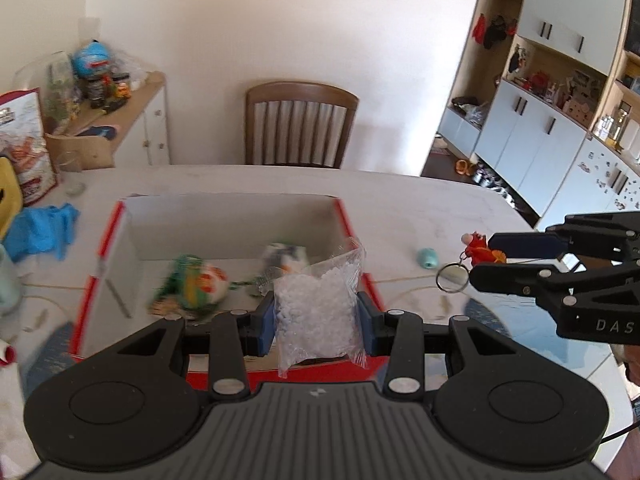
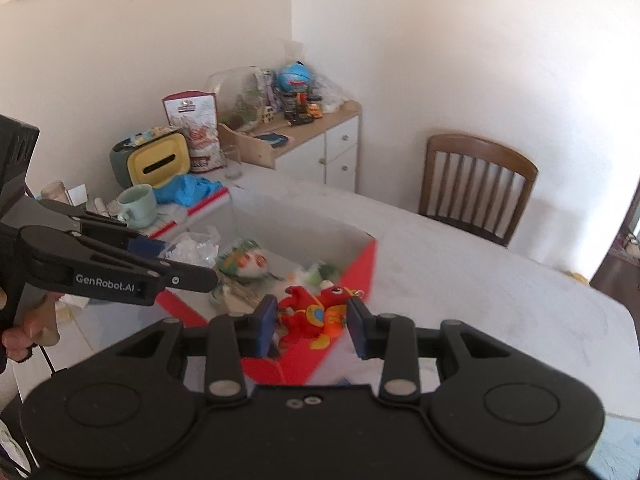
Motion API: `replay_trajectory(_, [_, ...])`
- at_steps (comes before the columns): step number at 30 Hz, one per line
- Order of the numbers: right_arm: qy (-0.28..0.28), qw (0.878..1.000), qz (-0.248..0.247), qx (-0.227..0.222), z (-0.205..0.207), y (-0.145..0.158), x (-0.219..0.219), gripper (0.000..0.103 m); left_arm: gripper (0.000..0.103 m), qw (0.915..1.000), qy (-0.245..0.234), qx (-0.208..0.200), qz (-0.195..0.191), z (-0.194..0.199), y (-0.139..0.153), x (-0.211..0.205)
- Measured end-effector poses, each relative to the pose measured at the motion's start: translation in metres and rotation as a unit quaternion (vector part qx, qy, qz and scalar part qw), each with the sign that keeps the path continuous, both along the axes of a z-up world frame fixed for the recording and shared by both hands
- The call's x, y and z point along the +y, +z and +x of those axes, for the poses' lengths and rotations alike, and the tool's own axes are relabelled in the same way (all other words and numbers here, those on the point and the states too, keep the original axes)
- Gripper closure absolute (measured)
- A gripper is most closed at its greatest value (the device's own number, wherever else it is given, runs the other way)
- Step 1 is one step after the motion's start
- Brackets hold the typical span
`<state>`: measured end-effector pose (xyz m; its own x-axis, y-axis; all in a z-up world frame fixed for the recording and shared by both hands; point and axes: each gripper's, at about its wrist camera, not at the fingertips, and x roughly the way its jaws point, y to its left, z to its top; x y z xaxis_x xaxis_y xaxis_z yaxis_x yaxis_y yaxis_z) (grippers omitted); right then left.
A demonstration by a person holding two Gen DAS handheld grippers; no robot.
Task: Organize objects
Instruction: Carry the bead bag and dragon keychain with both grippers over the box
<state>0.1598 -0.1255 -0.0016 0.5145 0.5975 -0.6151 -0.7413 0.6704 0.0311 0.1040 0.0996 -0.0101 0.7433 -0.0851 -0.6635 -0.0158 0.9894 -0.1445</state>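
My left gripper (image 1: 316, 316) is shut on a clear bag of white pellets (image 1: 318, 308) and holds it above the near edge of a red and white cardboard box (image 1: 120, 220). The box holds a green and orange toy (image 1: 200, 282) and a white toy (image 1: 286, 258). My right gripper (image 2: 312, 320) is shut on a red dragon keychain toy (image 2: 314, 312), held over the box's red corner (image 2: 360, 268). In the left wrist view the right gripper (image 1: 486, 266) shows at the right with the dragon (image 1: 478, 246) and its metal ring (image 1: 452, 278).
A small teal object (image 1: 427, 258) lies on the white table (image 1: 400, 200) right of the box. A blue cloth (image 1: 44, 230), a mint mug (image 2: 138, 204), a yellow-lidded bin (image 2: 158, 160) and a flour bag (image 2: 196, 136) crowd the left. A wooden chair (image 1: 300, 128) stands behind.
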Motion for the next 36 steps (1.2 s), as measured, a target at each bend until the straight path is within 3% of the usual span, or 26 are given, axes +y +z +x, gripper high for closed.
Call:
replay_trajectory(9, [0.023,0.999,-0.020,-0.013,0.010,-0.006,0.071,0.067,0.063,0.9998,0.014,0.004,0.013,0.011,-0.004,0.061])
replay_trajectory(16, [0.031,0.999,-0.038,-0.022,0.031,-0.017,0.110,0.067,0.063,0.9992,0.022,0.008,0.033,0.040,-0.007,0.090])
replay_trajectory(28, [0.031,0.997,-0.073,-0.005,0.063,-0.063,0.152,0.067,0.063,0.9958,-0.005,0.053,0.074,0.118,-0.049,0.088])
replay_trajectory(36, [0.029,0.994,-0.099,0.029,0.065,-0.099,0.160,0.067,0.063,0.9888,-0.060,0.090,0.103,0.154,-0.083,0.069])
